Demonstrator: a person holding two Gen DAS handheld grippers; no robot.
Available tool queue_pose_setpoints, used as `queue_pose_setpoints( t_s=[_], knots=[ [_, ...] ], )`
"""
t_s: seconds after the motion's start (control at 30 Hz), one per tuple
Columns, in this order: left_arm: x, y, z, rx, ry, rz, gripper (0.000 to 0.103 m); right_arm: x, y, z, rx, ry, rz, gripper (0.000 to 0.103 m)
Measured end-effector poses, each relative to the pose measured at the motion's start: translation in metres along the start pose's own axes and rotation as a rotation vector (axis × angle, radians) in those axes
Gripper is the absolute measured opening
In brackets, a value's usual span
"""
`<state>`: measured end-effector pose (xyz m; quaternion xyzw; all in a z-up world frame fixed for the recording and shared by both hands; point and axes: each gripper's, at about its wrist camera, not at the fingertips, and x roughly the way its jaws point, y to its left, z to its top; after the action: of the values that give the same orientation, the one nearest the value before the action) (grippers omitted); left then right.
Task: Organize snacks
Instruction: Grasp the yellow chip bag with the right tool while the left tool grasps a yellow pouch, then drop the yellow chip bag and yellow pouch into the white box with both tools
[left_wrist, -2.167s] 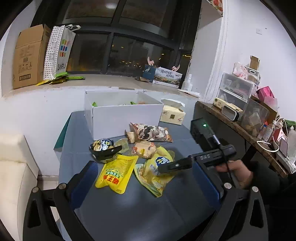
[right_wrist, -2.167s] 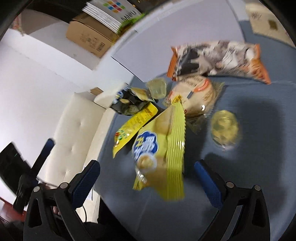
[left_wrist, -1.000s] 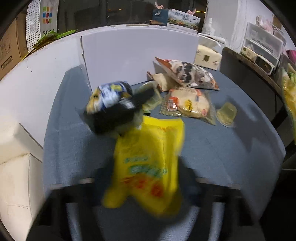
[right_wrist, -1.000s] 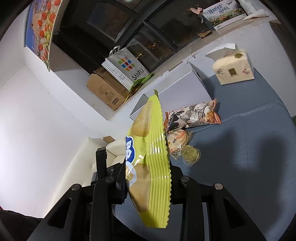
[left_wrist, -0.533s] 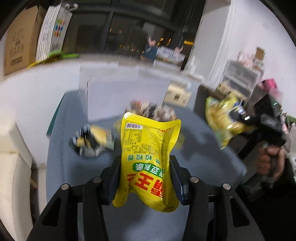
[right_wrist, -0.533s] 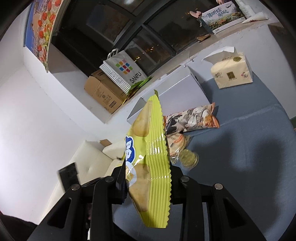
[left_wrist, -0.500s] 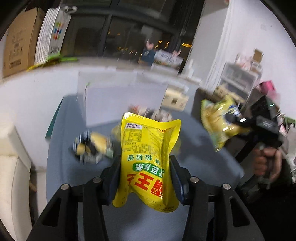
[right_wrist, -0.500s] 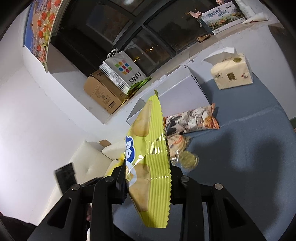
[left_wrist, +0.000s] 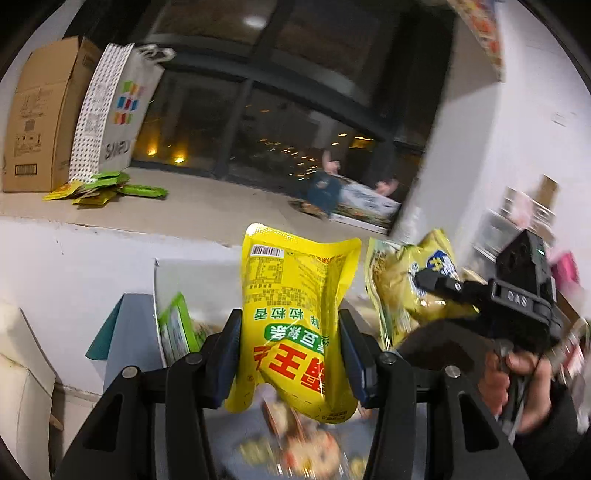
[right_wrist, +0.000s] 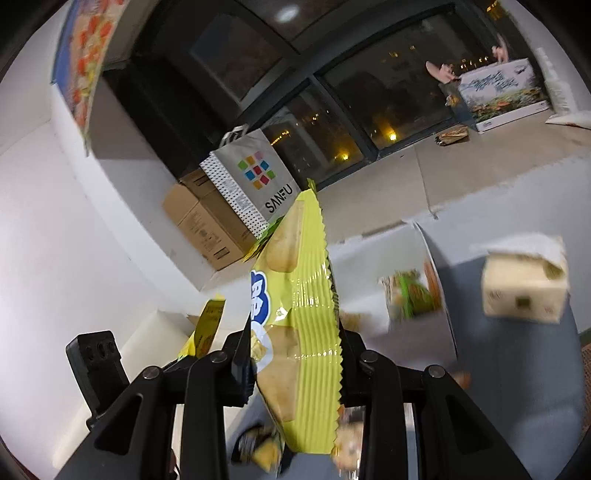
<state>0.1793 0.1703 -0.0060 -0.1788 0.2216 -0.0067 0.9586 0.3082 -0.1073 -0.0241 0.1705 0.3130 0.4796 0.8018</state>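
Note:
My left gripper (left_wrist: 290, 354) is shut on a bright yellow pouch (left_wrist: 295, 314) with red and green lettering, held up in the air. To its right in the same view the right gripper (left_wrist: 436, 284), in a person's hand, clamps a yellow-green chip bag (left_wrist: 402, 291). In the right wrist view that chip bag (right_wrist: 299, 325) stands edge-on between the shut right gripper (right_wrist: 293, 354). The open white box (left_wrist: 184, 273) lies behind both bags, with a green packet (left_wrist: 177, 328) inside. Blurred snacks (left_wrist: 303, 446) lie on the grey table below.
A tissue box (right_wrist: 524, 284) sits on the grey table (right_wrist: 517, 369) at the right. On the window ledge stand a cardboard carton (left_wrist: 37, 122) and a dotted paper bag (left_wrist: 114, 107) with green packets beside them. A white cushioned seat (left_wrist: 22, 387) is at the left.
Both grippers have risen with their bags and moved toward the white box. The table snacks have dropped low in both views, and the right gripper now appears closer beside the yellow pouch.

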Motion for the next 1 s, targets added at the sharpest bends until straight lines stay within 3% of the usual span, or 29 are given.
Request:
queue_pose_setpoints(
  t_s=[0.13, 0.37, 0.43, 0.47, 0.5, 0.53, 0.57, 0.63, 0.7, 0.9, 1.0],
  knots=[
    [0.048, 0.013, 0.022, -0.043, 0.031, 0.050, 0.054, 0.055, -0.015, 0.034, -0.007, 0.056, -0.058, 0.035],
    [0.097, 0.036, 0.033, -0.077, 0.074, 0.114, 0.055, 0.111, -0.035, 0.054, -0.025, 0.144, -0.140, 0.035],
    [0.105, 0.043, 0.033, -0.090, 0.093, 0.120, 0.068, 0.120, -0.040, 0.056, -0.023, 0.160, -0.145, 0.035],
    [0.107, 0.046, 0.033, -0.100, 0.104, 0.124, 0.082, 0.126, -0.044, 0.058, -0.016, 0.173, -0.149, 0.036],
    [0.108, 0.050, 0.032, -0.119, 0.113, 0.126, 0.095, 0.130, -0.046, 0.059, -0.008, 0.182, -0.156, 0.039],
    [0.107, 0.052, 0.032, -0.135, 0.110, 0.125, 0.102, 0.132, -0.047, 0.060, -0.002, 0.185, -0.165, 0.047],
    [0.104, 0.054, 0.031, -0.147, 0.100, 0.116, 0.103, 0.135, -0.051, 0.061, 0.016, 0.190, -0.181, 0.076],
    [0.098, 0.050, 0.030, -0.115, 0.105, 0.123, 0.103, 0.134, -0.054, 0.064, 0.032, 0.164, -0.210, 0.103],
    [0.090, 0.043, 0.029, -0.067, 0.099, 0.156, 0.103, 0.125, -0.053, 0.066, 0.018, 0.106, -0.237, 0.103],
    [0.051, 0.022, 0.028, -0.014, 0.064, 0.121, 0.103, 0.096, -0.035, 0.069, -0.048, 0.056, -0.247, 0.103],
    [0.021, 0.008, 0.019, 0.020, 0.037, 0.095, 0.103, 0.070, -0.011, 0.062, -0.148, 0.024, -0.258, 0.103]
  ],
)
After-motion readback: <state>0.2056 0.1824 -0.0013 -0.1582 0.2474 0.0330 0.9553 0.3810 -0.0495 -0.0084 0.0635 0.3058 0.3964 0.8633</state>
